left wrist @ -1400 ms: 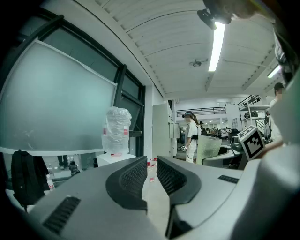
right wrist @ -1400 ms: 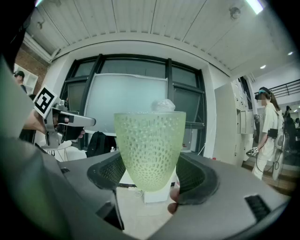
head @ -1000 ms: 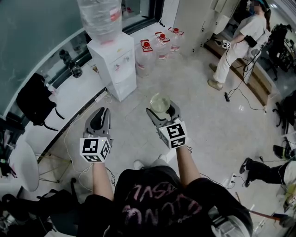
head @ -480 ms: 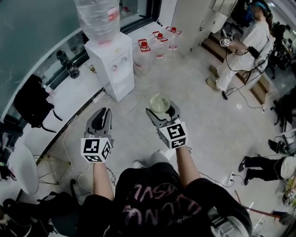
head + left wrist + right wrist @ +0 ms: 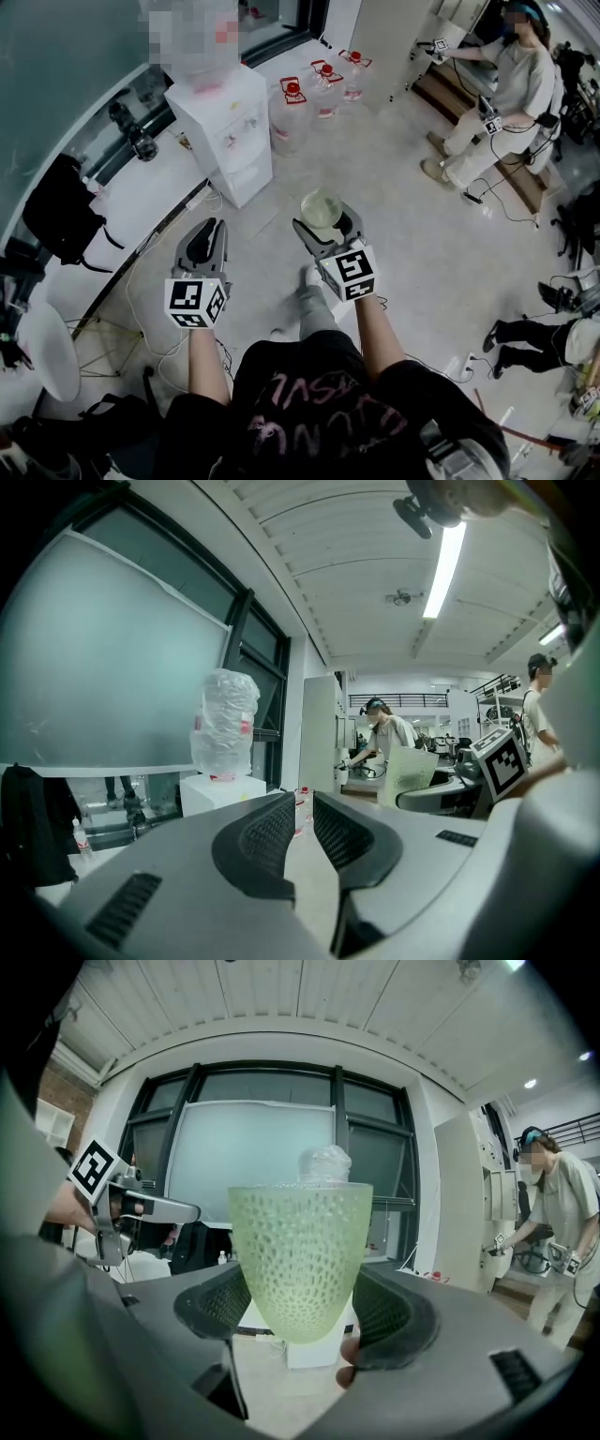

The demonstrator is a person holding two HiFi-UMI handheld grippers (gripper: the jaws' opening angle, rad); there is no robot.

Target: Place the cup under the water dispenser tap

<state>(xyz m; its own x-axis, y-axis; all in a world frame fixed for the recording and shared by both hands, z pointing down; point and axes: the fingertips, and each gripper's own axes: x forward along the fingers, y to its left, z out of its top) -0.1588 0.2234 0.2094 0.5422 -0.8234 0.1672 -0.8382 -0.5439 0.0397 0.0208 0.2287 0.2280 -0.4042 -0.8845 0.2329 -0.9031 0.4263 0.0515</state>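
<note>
A pale green, dimpled translucent cup (image 5: 322,208) stands upright between the jaws of my right gripper (image 5: 323,228), which is shut on its lower half. In the right gripper view the cup (image 5: 300,1260) fills the middle, with the pads pressed on both its sides. The white water dispenser (image 5: 230,131) stands ahead and to the left, against the window ledge, with a big bottle (image 5: 225,724) upside down on top. The cup is well short of it, above the floor. My left gripper (image 5: 202,246) is level with the right one, jaws nearly together and holding nothing.
Three water jugs with red caps (image 5: 292,112) stand right of the dispenser. A person (image 5: 497,94) with grippers stands at the back right, with cables on the floor nearby. A black bag (image 5: 61,211) sits at the left. Someone's legs (image 5: 525,342) lie at the right edge.
Both grippers have moved a little forward towards the dispenser, the cup still held. My foot has stepped forward under them. The person at the back right has turned and raised an arm.
</note>
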